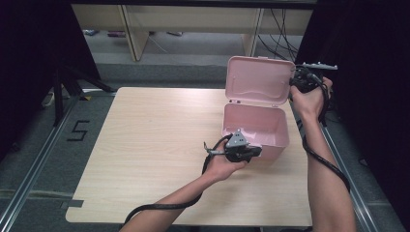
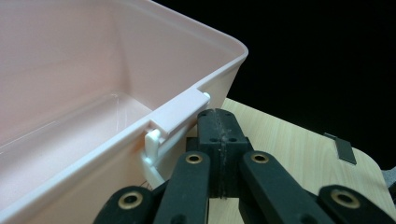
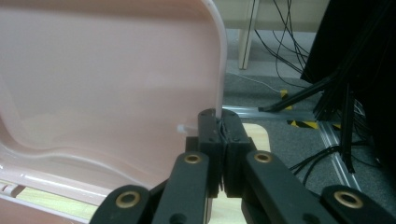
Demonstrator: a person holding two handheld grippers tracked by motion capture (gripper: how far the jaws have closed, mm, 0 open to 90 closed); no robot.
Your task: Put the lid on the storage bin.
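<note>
A pink plastic box (image 1: 251,116) stands open and empty on the right side of the wooden table (image 1: 154,145), its lid (image 1: 258,79) raised upright behind it. My left gripper (image 1: 256,151) is at the box's near wall. In the left gripper view its jaws (image 2: 219,122) are shut, with nothing seen between them, and the tips sit just under the pale latch tab (image 2: 177,112) on the box rim (image 2: 93,60). My right gripper (image 1: 294,83) is at the lid's right edge. In the right gripper view it (image 3: 220,122) is shut on the rim of the lid (image 3: 107,79).
The box sits close to the table's right edge, with broad bare tabletop to its left. A dark patch of tape (image 2: 344,150) lies near a table corner. Cables (image 3: 299,46) and a metal rail (image 3: 336,154) run over the floor on the right. A taped "5" (image 1: 77,130) marks the floor at the left.
</note>
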